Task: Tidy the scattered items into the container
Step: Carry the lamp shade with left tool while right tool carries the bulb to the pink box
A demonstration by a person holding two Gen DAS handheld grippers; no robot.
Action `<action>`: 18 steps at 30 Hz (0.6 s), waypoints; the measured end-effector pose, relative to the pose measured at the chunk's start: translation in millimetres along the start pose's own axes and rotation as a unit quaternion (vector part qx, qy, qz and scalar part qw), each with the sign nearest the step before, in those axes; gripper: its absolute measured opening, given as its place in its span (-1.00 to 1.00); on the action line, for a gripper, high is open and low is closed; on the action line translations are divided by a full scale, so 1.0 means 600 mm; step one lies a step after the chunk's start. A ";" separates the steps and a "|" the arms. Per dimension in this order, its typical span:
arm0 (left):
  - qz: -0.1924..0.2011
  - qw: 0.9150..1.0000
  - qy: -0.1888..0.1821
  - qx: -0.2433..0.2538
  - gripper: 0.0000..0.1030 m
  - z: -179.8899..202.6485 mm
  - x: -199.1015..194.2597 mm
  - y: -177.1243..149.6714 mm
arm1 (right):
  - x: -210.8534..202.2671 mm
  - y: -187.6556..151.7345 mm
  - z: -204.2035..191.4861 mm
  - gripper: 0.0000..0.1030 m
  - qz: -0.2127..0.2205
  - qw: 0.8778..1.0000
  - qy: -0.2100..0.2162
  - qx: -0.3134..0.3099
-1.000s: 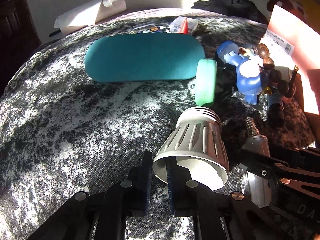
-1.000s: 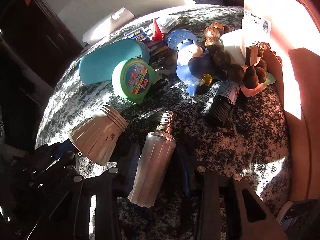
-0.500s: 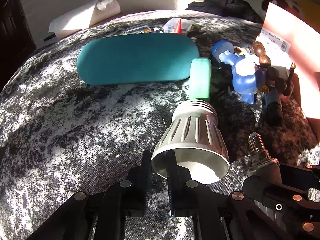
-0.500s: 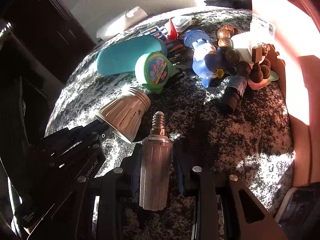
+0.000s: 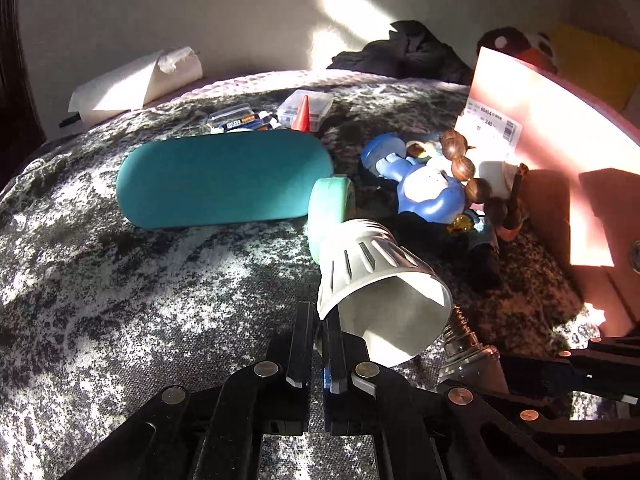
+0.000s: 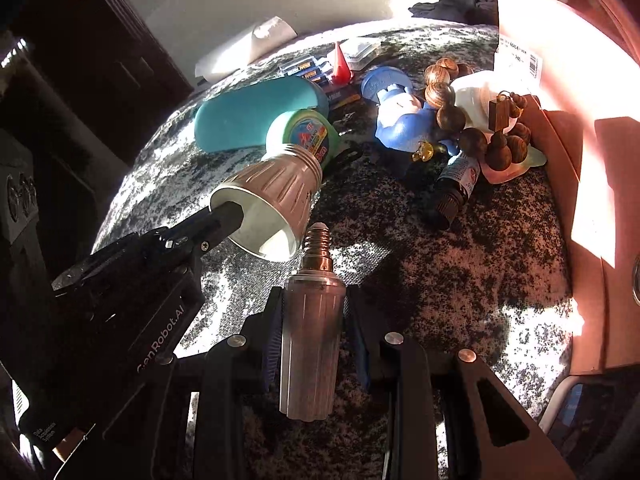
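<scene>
My left gripper (image 5: 319,334) is shut on the rim of a white ribbed lamp housing (image 5: 372,276), held off the speckled cloth; it also shows in the right wrist view (image 6: 272,200). My right gripper (image 6: 314,320) is shut on a silver cylindrical bulb (image 6: 310,344) with a screw base, its base visible in the left wrist view (image 5: 466,340). A pink box (image 5: 560,128) stands at the right. Scattered on the cloth are a teal case (image 5: 224,180), a green tape measure (image 6: 304,136), a blue figurine (image 6: 400,116), wooden beads (image 6: 476,136) and a dark bottle (image 6: 456,188).
A red cone (image 5: 303,114), batteries (image 5: 240,120) and a clear small box (image 5: 310,104) lie at the back of the cloth. A rolled paper (image 5: 136,84) and dark clothing (image 5: 404,54) lie by the wall. Dark furniture (image 6: 60,100) stands at the left.
Both grippers have lifted their loads off the cloth. The lamp housing has risen and swung right with its mouth toward the camera. The right gripper closed on the bulb and raised it.
</scene>
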State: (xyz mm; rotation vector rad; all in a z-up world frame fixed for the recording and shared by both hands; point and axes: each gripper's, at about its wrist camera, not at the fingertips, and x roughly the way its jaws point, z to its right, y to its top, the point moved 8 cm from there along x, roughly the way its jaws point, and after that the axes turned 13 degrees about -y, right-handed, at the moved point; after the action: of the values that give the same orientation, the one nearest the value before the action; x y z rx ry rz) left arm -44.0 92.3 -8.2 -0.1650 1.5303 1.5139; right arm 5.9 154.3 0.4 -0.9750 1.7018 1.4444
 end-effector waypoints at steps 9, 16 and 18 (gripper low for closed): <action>-0.030 0.999 0.023 -0.007 -0.28 -0.014 0.042 -0.007 | 0.011 -0.002 0.020 -0.38 -0.009 1.000 -0.009 0.004; -0.028 0.999 0.013 -0.020 -0.85 -0.015 0.062 -0.003 | 0.017 0.003 0.031 -0.38 -0.011 1.000 -0.009 0.009; -0.026 0.999 0.024 -0.008 -0.88 -0.009 0.056 -0.001 | 0.018 0.005 0.033 -0.38 -0.011 1.000 -0.009 0.010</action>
State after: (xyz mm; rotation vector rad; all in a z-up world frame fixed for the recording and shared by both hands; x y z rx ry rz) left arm -64.9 104.4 -32.5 -0.2494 1.5412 1.4913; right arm -1.0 172.8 -10.2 -0.9647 1.6845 1.4157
